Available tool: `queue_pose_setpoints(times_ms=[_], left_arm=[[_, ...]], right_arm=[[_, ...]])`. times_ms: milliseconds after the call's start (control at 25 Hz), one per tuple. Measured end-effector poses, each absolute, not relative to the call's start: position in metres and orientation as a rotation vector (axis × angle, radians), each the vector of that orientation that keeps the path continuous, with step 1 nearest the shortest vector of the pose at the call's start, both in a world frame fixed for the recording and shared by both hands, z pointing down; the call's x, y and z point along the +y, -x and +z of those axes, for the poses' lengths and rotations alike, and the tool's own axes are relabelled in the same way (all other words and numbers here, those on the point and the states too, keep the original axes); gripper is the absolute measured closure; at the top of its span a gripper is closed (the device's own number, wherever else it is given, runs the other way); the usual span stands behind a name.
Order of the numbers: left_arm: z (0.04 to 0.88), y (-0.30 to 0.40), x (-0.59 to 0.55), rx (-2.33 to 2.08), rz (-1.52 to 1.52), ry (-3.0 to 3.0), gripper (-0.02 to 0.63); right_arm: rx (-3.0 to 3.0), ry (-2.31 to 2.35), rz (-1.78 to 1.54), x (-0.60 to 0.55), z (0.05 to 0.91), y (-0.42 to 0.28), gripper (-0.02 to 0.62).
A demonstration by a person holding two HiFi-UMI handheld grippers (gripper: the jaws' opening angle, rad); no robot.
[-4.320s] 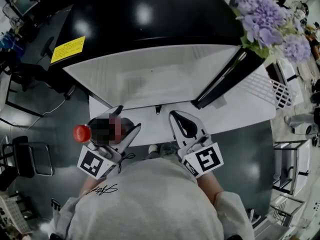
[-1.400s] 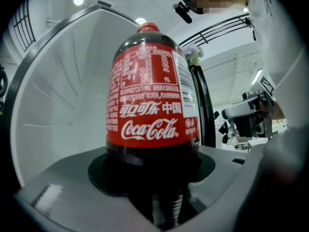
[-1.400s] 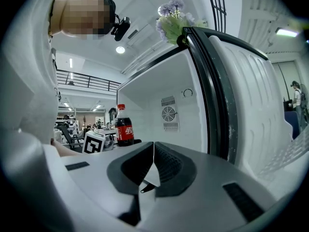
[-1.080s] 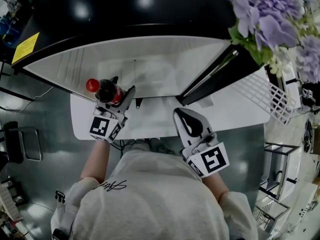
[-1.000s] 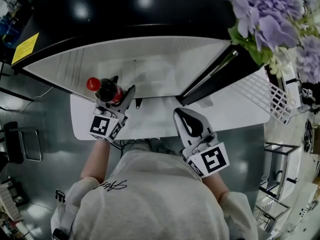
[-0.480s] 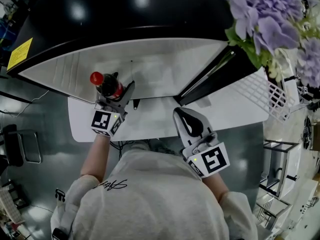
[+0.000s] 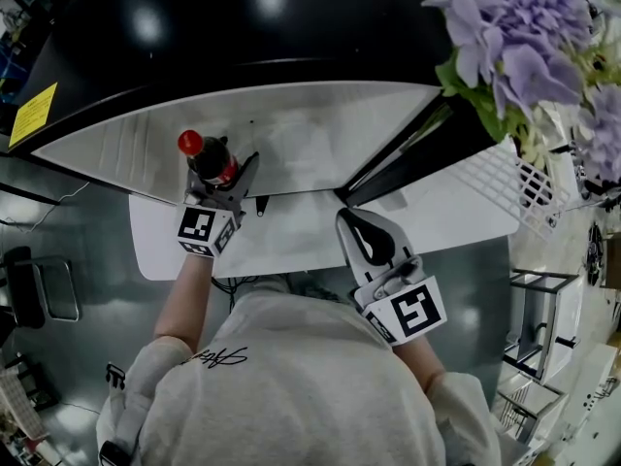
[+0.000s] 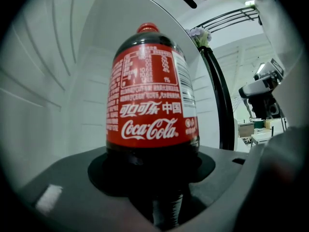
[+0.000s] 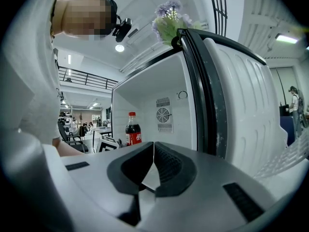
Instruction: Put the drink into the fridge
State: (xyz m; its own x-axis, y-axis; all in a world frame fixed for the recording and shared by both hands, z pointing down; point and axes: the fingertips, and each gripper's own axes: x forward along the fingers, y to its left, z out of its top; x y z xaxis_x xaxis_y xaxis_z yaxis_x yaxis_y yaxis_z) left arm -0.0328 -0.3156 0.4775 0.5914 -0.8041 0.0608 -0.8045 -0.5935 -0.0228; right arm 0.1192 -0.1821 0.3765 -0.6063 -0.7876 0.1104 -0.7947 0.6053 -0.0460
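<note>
A cola bottle [image 7: 213, 163] with a red cap and red label stands upright at the front left of the open fridge [image 7: 291, 129], whose inside is white. My left gripper [image 7: 223, 178] is shut on the bottle's lower body. In the left gripper view the bottle [image 8: 152, 95] fills the middle, with the fridge's white walls behind it and my left gripper [image 8: 153, 173] dark around its base. My right gripper [image 7: 357, 233] hangs in front of the fridge's right side, shut with nothing in it. In the right gripper view its jaws [image 9: 153, 151] meet, and the bottle [image 9: 133, 128] shows far left.
The fridge door [image 7: 456, 178] stands open to the right, with a white wire rack [image 7: 529, 178] on its inner side. Purple flowers [image 7: 524, 37] sit on the black fridge top. A fan grille [image 9: 163, 115] is on the fridge's back wall. A chair [image 7: 29, 294] stands at far left.
My left gripper has carried the bottle a little forward, further into the fridge opening. The right gripper has stayed where it was.
</note>
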Motion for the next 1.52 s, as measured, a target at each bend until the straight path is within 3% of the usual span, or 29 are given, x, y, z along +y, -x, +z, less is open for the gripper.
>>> queue_pose_setpoints(times_ms=[1520], left_arm=[[0.496,0.026,-0.371,-1.473,0.141,-2.752,0.337]], right_arm=[[-2.704,-1.395,0.141,-0.182,0.382,-0.133,0.581]])
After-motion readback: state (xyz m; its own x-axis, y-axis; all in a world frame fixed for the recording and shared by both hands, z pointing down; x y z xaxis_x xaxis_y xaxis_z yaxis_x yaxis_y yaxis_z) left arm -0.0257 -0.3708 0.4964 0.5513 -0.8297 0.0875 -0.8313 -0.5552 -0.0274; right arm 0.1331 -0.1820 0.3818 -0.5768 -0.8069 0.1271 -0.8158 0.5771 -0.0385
